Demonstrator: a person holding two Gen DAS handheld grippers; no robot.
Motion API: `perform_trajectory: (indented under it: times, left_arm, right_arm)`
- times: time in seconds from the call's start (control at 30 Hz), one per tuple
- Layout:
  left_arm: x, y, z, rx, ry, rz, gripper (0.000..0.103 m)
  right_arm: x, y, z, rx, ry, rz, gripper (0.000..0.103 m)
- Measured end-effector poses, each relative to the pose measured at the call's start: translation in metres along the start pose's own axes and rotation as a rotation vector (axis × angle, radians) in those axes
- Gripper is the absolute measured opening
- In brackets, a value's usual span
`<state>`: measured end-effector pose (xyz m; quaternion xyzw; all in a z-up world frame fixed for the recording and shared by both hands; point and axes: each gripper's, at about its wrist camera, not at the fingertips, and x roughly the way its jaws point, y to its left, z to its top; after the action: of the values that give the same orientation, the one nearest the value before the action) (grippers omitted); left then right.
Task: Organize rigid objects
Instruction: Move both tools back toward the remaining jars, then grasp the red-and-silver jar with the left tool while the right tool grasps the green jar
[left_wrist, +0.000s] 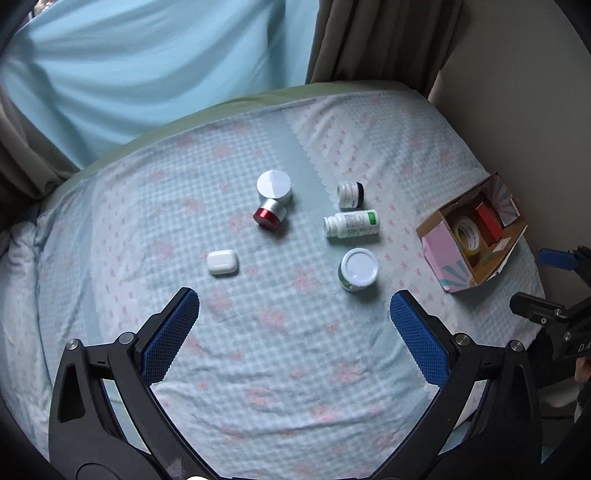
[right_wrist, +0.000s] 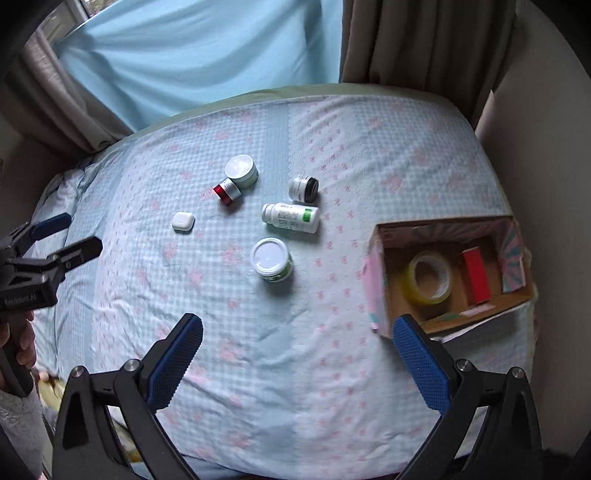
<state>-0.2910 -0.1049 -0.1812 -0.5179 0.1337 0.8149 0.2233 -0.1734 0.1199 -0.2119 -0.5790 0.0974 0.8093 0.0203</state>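
Jars, bottles and a small case lie spread on the bed (left_wrist: 295, 369), all ahead of both claws and well apart from them. The left claw (left_wrist: 294, 308) is released, its blue pads wide apart and holding nothing. The right claw (right_wrist: 297, 334) is released and empty too.

Ahead of the left claw, a little to its left, lies the white earbud case (left_wrist: 222, 262). Further ahead a white-lidded jar (left_wrist: 274, 186) touches a red-and-silver jar (left_wrist: 270, 216) that lies on its side. Ahead to the right stands a green jar with a white lid (left_wrist: 358, 269). Beyond it a white bottle with a green label (left_wrist: 351, 224) lies on its side, then a small black-capped bottle (left_wrist: 349, 194). The print on these labels is too small to read.

Far to the right of the left claw sits the open cardboard box (left_wrist: 439, 251), near the bed's right edge. The right wrist view looks straight into this box (right_wrist: 380, 280): a yellow tape roll (right_wrist: 428, 277) and a red carton (right_wrist: 476, 275) lie inside, with bare floor left around them. Its near corner is just beside the right claw's right finger.

Between the claws and the jars the sheet is bare. The right wrist view also shows the left claw (right_wrist: 68, 234) at its left edge, with faint white lettering on its body that I cannot read surely, and a hand (right_wrist: 22, 339) gripping its handle.
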Motion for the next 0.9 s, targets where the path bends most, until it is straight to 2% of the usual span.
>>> perform_trajectory:
  times: [0.17,0.4,0.57,0.67,0.77,0.9]
  left_arm:
    - [0.051,0.039,0.024,0.055,0.043,-0.034,0.103]
    - [0.142,0.066,0.054,0.086,0.116,-0.063,0.103]
    - [0.224,0.064,0.069,0.112,0.165,-0.075,0.102]
    - [0.268,0.057,0.074,0.139,0.196,-0.076,0.098]
    - [0.303,0.051,0.078,0.173,0.218,-0.067,0.097]
    - [0.336,0.048,0.081,0.178,0.233,-0.067,0.089]
  right_arm:
    - [0.045,0.028,0.004,0.083,0.078,-0.011,0.103]
    - [0.110,0.036,0.015,0.154,0.168,-0.044,0.103]
    - [0.165,0.033,0.020,0.207,0.202,-0.074,0.103]
    - [0.193,0.034,0.019,0.233,0.212,-0.079,0.103]
    - [0.221,0.032,0.022,0.249,0.226,-0.098,0.103]
    - [0.256,0.024,0.032,0.279,0.247,-0.112,0.103]
